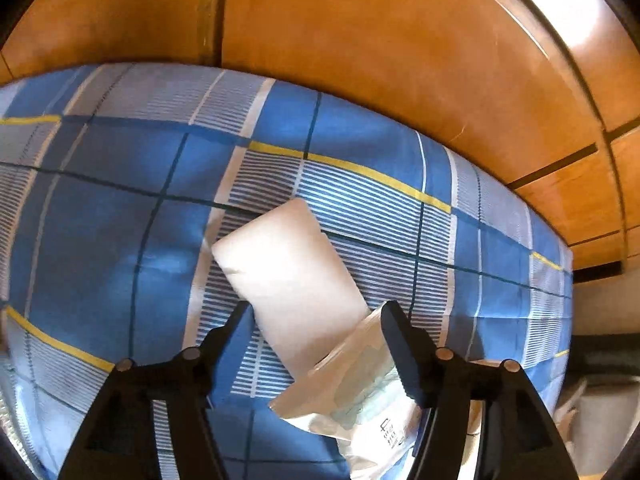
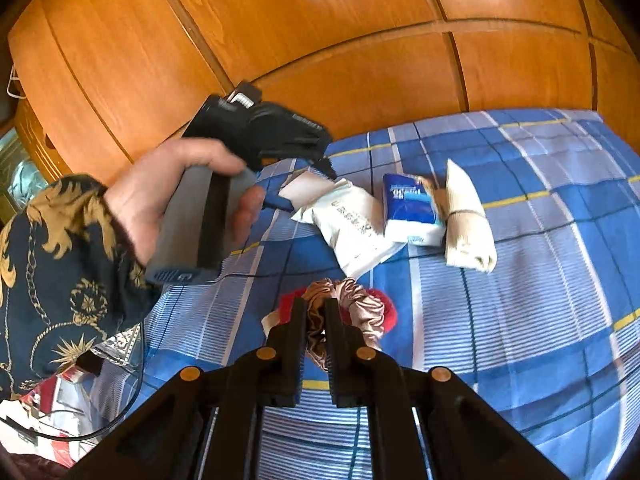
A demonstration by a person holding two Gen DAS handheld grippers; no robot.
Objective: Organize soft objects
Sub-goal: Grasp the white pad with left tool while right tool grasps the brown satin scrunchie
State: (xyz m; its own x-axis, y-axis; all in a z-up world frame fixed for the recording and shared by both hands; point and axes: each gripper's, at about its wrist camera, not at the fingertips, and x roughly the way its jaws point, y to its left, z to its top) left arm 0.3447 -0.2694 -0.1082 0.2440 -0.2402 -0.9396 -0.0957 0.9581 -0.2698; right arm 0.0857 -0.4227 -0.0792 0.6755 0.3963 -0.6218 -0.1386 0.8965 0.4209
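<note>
While the left gripper pointed steeply down at the checked sheet, its jaws stood spread, with nothing pinched. A plain white pack lay between them, running from the middle toward 11 o'clock, and only the left finger seemed to brush its edge. At 5 o'clock of that pack, a printed wrapper lay beside the right finger, overlapping the white pack's near end. Both looked light and squashy, with slick film, so a grip across the short middle would likely hold better than one at a corner.

In the right wrist view, the person's hand, in a patterned sleeve, held the left gripper's handle at 10 o'clock. Past it lay the same wrapper, then a blue tissue pack touching it, then a cream roll tied with thread at 1 o'clock; all three sat in a row. Nearer, the right gripper was pressed together on a satin scrunchie, with something red behind it. The scrunchie looked limp and slippery, so it would probably sag; the bunched fabric was the sensible place to hold.
</note>
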